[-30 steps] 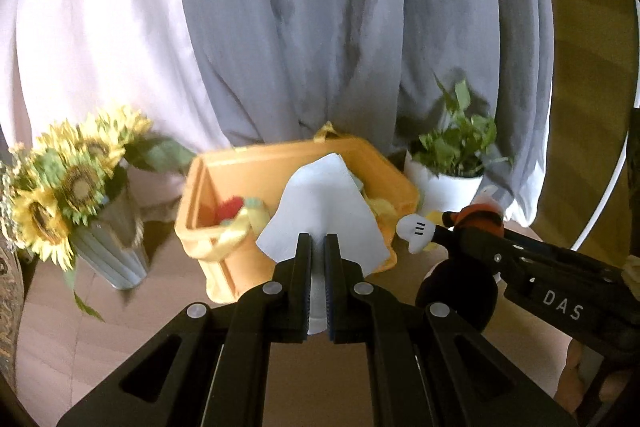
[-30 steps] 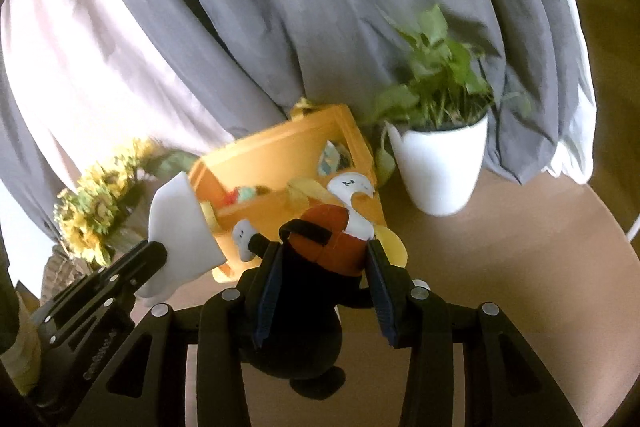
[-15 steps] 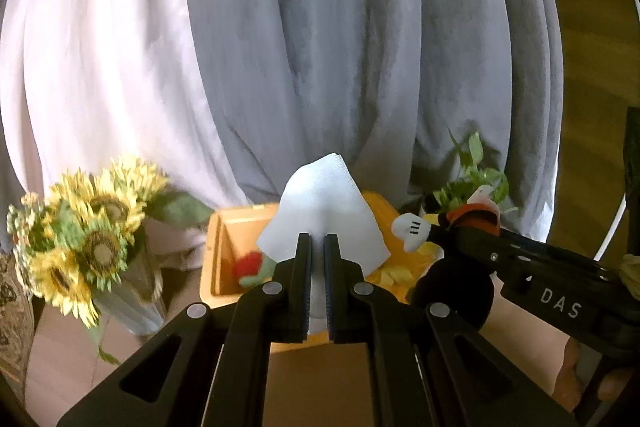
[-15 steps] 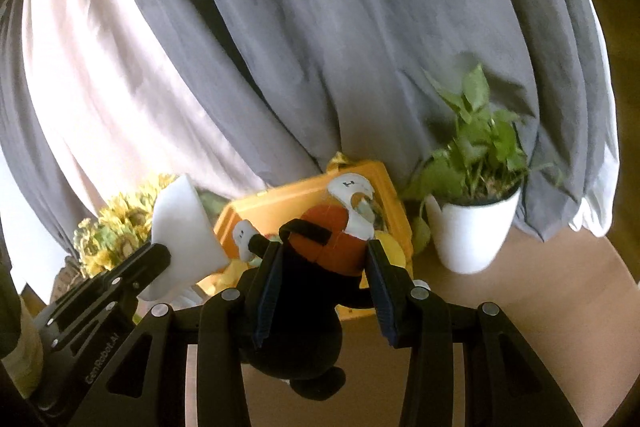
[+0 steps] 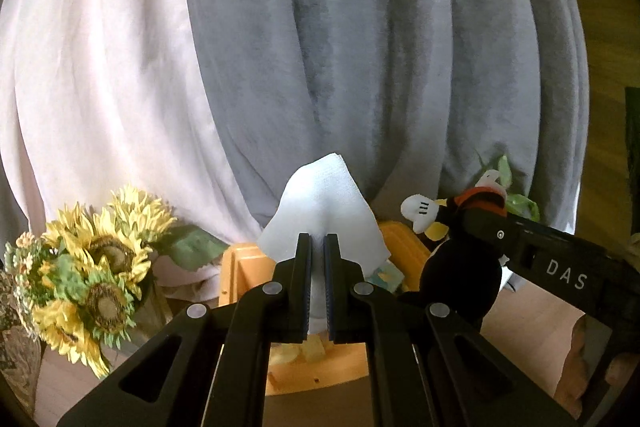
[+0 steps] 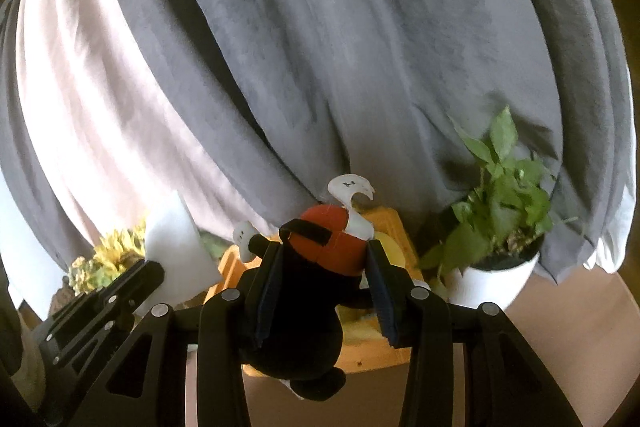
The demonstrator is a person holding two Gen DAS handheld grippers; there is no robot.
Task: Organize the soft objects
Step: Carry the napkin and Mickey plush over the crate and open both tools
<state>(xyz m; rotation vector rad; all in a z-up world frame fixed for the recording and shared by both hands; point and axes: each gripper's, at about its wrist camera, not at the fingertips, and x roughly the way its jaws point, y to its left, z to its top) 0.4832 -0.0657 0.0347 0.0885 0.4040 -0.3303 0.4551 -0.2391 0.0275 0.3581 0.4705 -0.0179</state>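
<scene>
My left gripper [image 5: 317,247] is shut on a white folded cloth [image 5: 326,211] that stands up between its fingers. My right gripper [image 6: 322,259] is shut on a black plush toy with red shorts and white gloves [image 6: 316,291]. Both are held above an orange bin [image 5: 400,239] that sits on the wooden table and is mostly hidden behind the fingers. The bin [image 6: 390,227] holds several soft yellow things. The plush [image 5: 460,267] and the right gripper show at the right of the left wrist view. The cloth [image 6: 176,247] and left gripper show at the left of the right wrist view.
A vase of sunflowers [image 5: 92,279] stands left of the bin. A white pot with a green plant [image 6: 496,227] stands right of it. Grey and pale pink curtains [image 5: 320,47] hang close behind. The wooden tabletop [image 6: 560,327] lies in front.
Both grippers have risen and tilted up with their loads. The bin, plant and sunflowers have slid down in both views, and the curtains fill more of each.
</scene>
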